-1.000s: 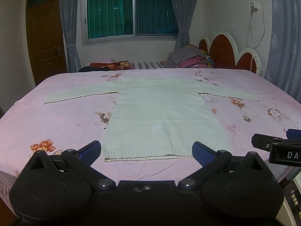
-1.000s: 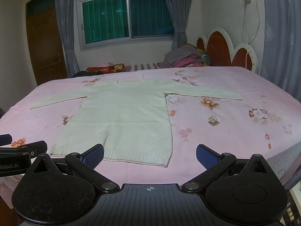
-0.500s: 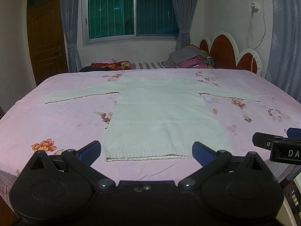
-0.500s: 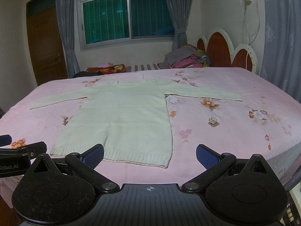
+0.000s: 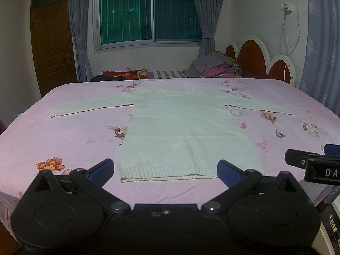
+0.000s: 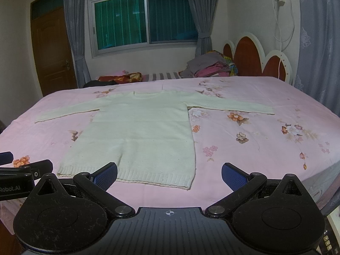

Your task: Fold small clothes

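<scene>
A cream knitted sweater (image 5: 180,127) (image 6: 138,131) lies flat on the pink flowered bed (image 5: 63,136) (image 6: 255,148), both sleeves stretched out sideways and its ribbed hem nearest me. My left gripper (image 5: 164,171) hovers open just short of the hem, nothing between its blue pads. Over the hem's right corner my right gripper (image 6: 169,175) is open and holds nothing. Each gripper shows at the edge of the other's view: the right gripper (image 5: 314,165) and the left gripper (image 6: 19,176).
A pile of folded clothes (image 5: 214,67) rests at the far right by the red and white headboard (image 5: 257,61). Dark and striped bedding (image 5: 136,74) lies along the far edge under the window. A wooden door (image 5: 53,44) stands at the left.
Both views have risen and tilted slightly, so the sweater sits a little lower in frame. The sweater has not moved and both grippers stay open.
</scene>
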Available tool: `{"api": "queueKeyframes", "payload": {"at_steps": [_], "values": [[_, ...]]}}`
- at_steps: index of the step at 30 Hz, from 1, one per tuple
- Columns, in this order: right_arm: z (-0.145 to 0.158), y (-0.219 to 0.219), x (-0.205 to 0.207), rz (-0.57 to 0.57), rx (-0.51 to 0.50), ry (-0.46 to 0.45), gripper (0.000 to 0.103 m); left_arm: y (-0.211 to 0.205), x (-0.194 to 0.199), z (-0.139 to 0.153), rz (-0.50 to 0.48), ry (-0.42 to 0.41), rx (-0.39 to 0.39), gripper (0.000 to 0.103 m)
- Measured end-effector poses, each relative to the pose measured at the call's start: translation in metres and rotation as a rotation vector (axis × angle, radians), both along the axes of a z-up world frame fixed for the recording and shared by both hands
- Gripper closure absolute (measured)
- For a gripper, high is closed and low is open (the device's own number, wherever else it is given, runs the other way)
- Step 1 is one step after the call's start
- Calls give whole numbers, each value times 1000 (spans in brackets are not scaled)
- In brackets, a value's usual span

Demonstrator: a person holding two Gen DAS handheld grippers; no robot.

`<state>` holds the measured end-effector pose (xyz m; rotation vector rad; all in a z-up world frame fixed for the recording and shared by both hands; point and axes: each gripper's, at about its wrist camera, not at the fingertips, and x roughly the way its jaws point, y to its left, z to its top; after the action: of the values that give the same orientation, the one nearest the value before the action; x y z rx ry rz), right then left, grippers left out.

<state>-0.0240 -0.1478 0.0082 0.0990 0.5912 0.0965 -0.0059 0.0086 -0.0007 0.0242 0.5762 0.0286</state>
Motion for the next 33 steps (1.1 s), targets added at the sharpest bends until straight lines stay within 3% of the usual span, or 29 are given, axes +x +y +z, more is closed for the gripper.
{"api": "queueKeyframes", "payload": {"at_steps": [16,22,33], "values": [[0,1,2,-2,-1,-3,0,6,3,1,-1,-9,6,0],[7,3,20,-30,-7,-22,0,14,29,4,-2,-22,38,0],[2,8,86,-100,-18,-16,0,27,96,-1,-55,-50,11,0]]}}
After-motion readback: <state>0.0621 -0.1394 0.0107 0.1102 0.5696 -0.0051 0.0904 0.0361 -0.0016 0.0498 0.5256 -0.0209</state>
